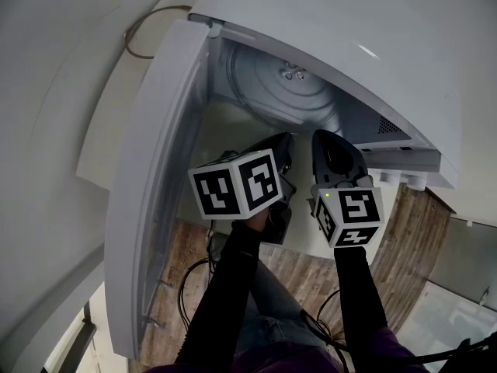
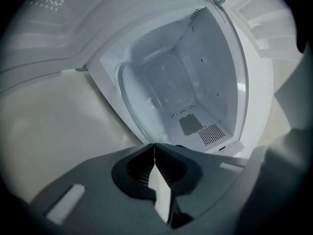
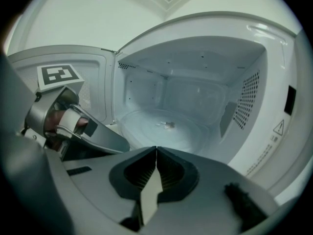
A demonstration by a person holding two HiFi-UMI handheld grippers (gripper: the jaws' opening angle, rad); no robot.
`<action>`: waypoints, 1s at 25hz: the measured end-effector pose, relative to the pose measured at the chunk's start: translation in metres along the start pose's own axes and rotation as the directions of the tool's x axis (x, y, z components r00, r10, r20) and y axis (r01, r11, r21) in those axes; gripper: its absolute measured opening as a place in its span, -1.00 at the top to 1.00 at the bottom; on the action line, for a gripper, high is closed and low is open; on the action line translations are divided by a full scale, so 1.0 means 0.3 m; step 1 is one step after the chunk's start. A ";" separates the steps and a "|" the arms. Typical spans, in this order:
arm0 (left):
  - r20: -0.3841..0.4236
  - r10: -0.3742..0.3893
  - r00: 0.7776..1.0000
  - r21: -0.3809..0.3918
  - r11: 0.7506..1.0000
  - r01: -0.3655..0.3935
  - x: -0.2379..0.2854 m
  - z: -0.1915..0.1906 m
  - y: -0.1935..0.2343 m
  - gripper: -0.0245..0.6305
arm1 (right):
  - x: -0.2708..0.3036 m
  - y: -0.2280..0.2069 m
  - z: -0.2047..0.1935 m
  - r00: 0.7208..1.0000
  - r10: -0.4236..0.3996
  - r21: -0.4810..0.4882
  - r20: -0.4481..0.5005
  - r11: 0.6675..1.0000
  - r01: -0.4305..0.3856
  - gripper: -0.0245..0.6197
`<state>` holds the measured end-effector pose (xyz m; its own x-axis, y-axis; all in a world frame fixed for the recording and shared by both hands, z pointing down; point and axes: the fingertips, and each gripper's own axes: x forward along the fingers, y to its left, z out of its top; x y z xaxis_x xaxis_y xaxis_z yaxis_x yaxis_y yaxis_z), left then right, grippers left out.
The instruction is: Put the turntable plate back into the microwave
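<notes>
Sign: you see a warning triangle (image 3: 279,127) on the microwave (image 3: 293,151) front frame, right of the opening | Print (image 3: 266,156) beside it: too small for you to read | Other words or numbers: none readable

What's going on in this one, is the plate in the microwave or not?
A person holds the left gripper and the right gripper side by side in front of the microwave, whose door stands wide open. Both grippers are shut with nothing between the jaws. The glass turntable plate lies flat on the oven floor, so it looks already put back.
</notes>
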<state>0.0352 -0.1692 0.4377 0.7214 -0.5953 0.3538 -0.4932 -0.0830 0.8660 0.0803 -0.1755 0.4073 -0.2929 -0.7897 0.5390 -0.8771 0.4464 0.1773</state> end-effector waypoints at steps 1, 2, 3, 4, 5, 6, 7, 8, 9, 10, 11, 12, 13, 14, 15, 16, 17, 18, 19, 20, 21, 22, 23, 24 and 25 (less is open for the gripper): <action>-0.004 -0.008 1.000 -0.005 1.000 0.008 0.009 -0.002 -0.005 0.89 | -0.001 -0.001 -0.001 1.000 0.000 0.000 -0.001 1.000 0.000 0.89; -0.005 -0.015 1.000 -0.011 1.000 0.015 0.018 -0.002 -0.011 0.89 | -0.002 -0.003 -0.003 1.000 -0.001 0.000 -0.002 1.000 0.001 0.89; -0.004 -0.021 1.000 -0.015 1.000 0.021 0.027 0.002 -0.015 0.90 | -0.004 -0.004 -0.006 1.000 -0.001 0.000 -0.003 1.000 0.001 0.89; -0.005 -0.023 1.000 -0.014 1.000 0.023 0.035 0.008 -0.018 0.90 | -0.006 -0.006 -0.008 1.000 -0.001 0.000 -0.004 1.000 0.001 0.89; -0.013 -0.024 1.000 -0.011 1.000 0.024 0.041 0.014 -0.021 0.90 | -0.008 -0.008 -0.009 1.000 0.000 0.000 -0.004 1.000 0.000 0.89; -0.028 -0.024 0.999 -0.008 1.000 0.024 0.046 0.016 -0.024 0.90 | -0.010 -0.012 -0.010 1.000 0.000 -0.001 -0.003 1.000 0.000 0.89; -0.044 -0.025 0.999 -0.007 1.000 0.024 0.051 0.014 -0.026 0.90 | -0.012 -0.017 -0.011 1.000 -0.001 -0.001 -0.003 1.000 0.001 0.89; -0.056 -0.029 0.998 -0.008 1.000 0.029 0.055 0.008 -0.028 0.90 | -0.012 -0.022 -0.013 1.000 -0.003 -0.001 -0.004 1.000 0.003 0.89; -0.063 -0.039 0.997 -0.011 0.999 0.038 0.060 0.002 -0.031 0.90 | -0.012 -0.025 -0.016 1.000 -0.004 0.001 -0.006 1.000 0.004 0.89; -0.068 -0.052 0.996 -0.016 0.999 0.051 0.065 -0.004 -0.037 0.90 | -0.011 -0.025 -0.018 1.000 -0.005 0.002 -0.008 1.000 0.005 0.89; -0.074 -0.064 0.995 -0.020 0.998 0.063 0.071 -0.009 -0.043 0.90 | -0.008 -0.024 -0.018 1.000 -0.004 0.003 -0.008 1.000 0.004 0.89; -0.083 -0.072 0.994 -0.019 0.997 0.070 0.078 -0.015 -0.049 0.90 | -0.006 -0.021 -0.017 1.000 -0.002 0.002 -0.008 1.000 0.002 0.89; -0.093 -0.074 0.993 -0.015 0.997 0.073 0.085 -0.021 -0.053 0.90 | -0.004 -0.019 -0.016 1.000 0.000 0.000 -0.008 1.000 0.000 0.89; -0.102 -0.073 0.992 -0.010 0.997 0.073 0.091 -0.028 -0.055 0.90 | -0.004 -0.016 -0.014 1.000 0.002 -0.002 -0.008 1.000 -0.002 0.89; -0.106 -0.074 0.992 -0.008 0.997 0.073 0.096 -0.034 -0.055 0.90 | -0.004 -0.015 -0.014 1.000 0.004 -0.003 -0.008 1.000 -0.004 0.89; -0.106 -0.078 0.991 -0.012 0.997 0.077 0.098 -0.038 -0.056 0.90 | -0.005 -0.014 -0.013 1.000 0.005 -0.002 -0.007 1.000 -0.005 0.89; -0.104 -0.085 0.991 -0.018 0.996 0.083 0.100 -0.040 -0.056 0.90 | -0.005 -0.016 -0.012 1.000 0.005 -0.001 -0.007 1.000 -0.005 0.89; -0.104 -0.094 0.990 -0.026 0.995 0.092 0.102 -0.042 -0.058 0.90 | -0.005 -0.019 -0.012 1.000 0.004 -0.001 -0.006 1.000 -0.004 0.89; -0.106 -0.105 0.989 -0.035 0.994 0.101 0.103 -0.044 -0.059 0.90 | -0.006 -0.023 -0.012 1.000 0.002 -0.001 -0.006 1.000 -0.002 0.89; -0.109 -0.114 0.987 -0.044 0.993 0.110 0.103 -0.046 -0.061 0.90 | -0.006 -0.026 -0.012 1.000 0.000 0.000 -0.006 1.000 0.000 0.89; -0.110 -0.122 0.986 -0.052 0.992 0.116 0.102 -0.047 -0.061 0.90 | -0.005 -0.029 -0.013 1.000 -0.001 0.001 -0.006 1.000 0.001 0.89; -0.110 -0.126 0.986 -0.057 0.991 0.121 0.100 -0.046 -0.060 0.90 | -0.006 -0.033 -0.014 1.000 -0.003 0.002 -0.007 1.000 0.003 0.89; -0.110 -0.130 0.985 -0.059 0.991 0.124 0.098 -0.046 -0.060 0.90 | -0.007 -0.035 -0.014 1.000 -0.004 0.004 -0.007 1.000 0.004 0.89; -0.111 -0.132 0.985 -0.059 0.990 0.126 0.095 -0.047 -0.060 0.90 | -0.010 -0.037 -0.014 1.000 -0.006 0.006 -0.006 1.000 0.006 0.89; -0.113 -0.132 0.985 -0.056 0.990 0.126 0.091 -0.049 -0.060 0.90 | -0.013 -0.038 -0.012 1.000 -0.007 0.008 -0.005 1.000 0.007 0.89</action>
<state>0.0710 -0.1723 0.4368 0.8304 -0.4849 0.2744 -0.3702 -0.1121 0.9222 0.0929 -0.1761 0.4063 -0.2851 -0.7907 0.5418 -0.8820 0.4377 0.1747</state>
